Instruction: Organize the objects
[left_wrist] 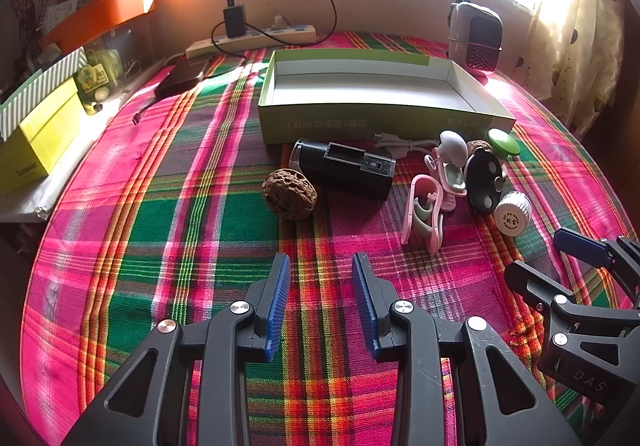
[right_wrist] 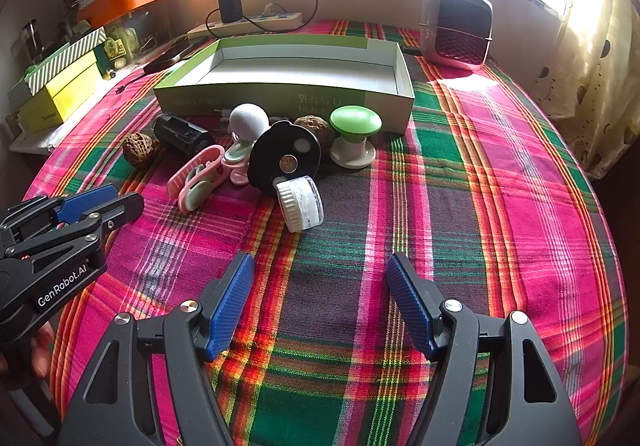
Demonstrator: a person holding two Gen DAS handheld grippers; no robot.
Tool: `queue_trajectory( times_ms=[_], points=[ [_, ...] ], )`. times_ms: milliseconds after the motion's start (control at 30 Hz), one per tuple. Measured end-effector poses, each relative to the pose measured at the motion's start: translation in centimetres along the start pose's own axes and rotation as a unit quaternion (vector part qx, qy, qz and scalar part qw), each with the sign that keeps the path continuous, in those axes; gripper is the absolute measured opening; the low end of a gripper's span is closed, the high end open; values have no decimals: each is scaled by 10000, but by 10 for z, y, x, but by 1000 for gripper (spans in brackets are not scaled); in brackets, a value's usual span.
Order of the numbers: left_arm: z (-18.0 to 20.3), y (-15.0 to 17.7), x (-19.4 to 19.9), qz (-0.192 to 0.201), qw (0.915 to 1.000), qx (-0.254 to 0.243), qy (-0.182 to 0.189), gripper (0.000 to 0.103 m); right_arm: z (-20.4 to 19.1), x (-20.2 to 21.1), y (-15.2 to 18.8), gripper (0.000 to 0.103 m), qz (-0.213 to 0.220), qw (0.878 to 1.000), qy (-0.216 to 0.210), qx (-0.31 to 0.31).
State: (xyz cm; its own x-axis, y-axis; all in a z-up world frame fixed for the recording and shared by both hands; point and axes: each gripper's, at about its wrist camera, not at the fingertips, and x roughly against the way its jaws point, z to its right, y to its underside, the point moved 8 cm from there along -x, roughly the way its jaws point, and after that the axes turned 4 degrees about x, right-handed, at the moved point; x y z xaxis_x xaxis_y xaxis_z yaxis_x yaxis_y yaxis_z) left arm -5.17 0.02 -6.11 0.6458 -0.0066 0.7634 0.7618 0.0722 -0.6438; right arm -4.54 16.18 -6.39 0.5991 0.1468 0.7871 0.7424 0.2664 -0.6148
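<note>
An open green box (left_wrist: 376, 118) (right_wrist: 280, 96) with a bare white inside stands on the plaid cloth. In front of it lies a cluster: a walnut (left_wrist: 289, 195) (right_wrist: 139, 149), a black cylinder device (left_wrist: 344, 166) (right_wrist: 180, 135), pink clips (left_wrist: 424, 214) (right_wrist: 198, 177), a black disc (left_wrist: 484, 178) (right_wrist: 285, 162), a white jar (left_wrist: 513, 213) (right_wrist: 300, 203), a green-topped knob (right_wrist: 354, 134) (left_wrist: 503, 141) and a second walnut (right_wrist: 314, 126). My left gripper (left_wrist: 321, 266) is open and empty, short of the walnut. My right gripper (right_wrist: 320, 266) is open and empty, short of the white jar.
A power strip with charger (left_wrist: 256, 36) and a small heater (right_wrist: 458, 26) stand behind the box. Yellow and striped boxes (left_wrist: 40, 126) sit at the left edge. A dark flat case (left_wrist: 180, 80) lies at the back left. A curtain (right_wrist: 580, 66) hangs at right.
</note>
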Motion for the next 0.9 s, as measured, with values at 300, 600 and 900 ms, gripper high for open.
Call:
queue_trajectory(
  times_ms=[300, 600, 900],
  points=[
    [-6, -4, -1, -38, 9992, -11, 388, 30, -3, -6, -6, 69, -14, 9996, -156, 246],
    [-15, -14, -7, -45, 9985, 87, 532, 30, -2, -14, -17, 69, -26, 9985, -338, 423],
    [-19, -32, -16, -3, 9979, 182, 615, 33, -2, -20, -24, 69, -45, 9976, -424, 539]
  ],
)
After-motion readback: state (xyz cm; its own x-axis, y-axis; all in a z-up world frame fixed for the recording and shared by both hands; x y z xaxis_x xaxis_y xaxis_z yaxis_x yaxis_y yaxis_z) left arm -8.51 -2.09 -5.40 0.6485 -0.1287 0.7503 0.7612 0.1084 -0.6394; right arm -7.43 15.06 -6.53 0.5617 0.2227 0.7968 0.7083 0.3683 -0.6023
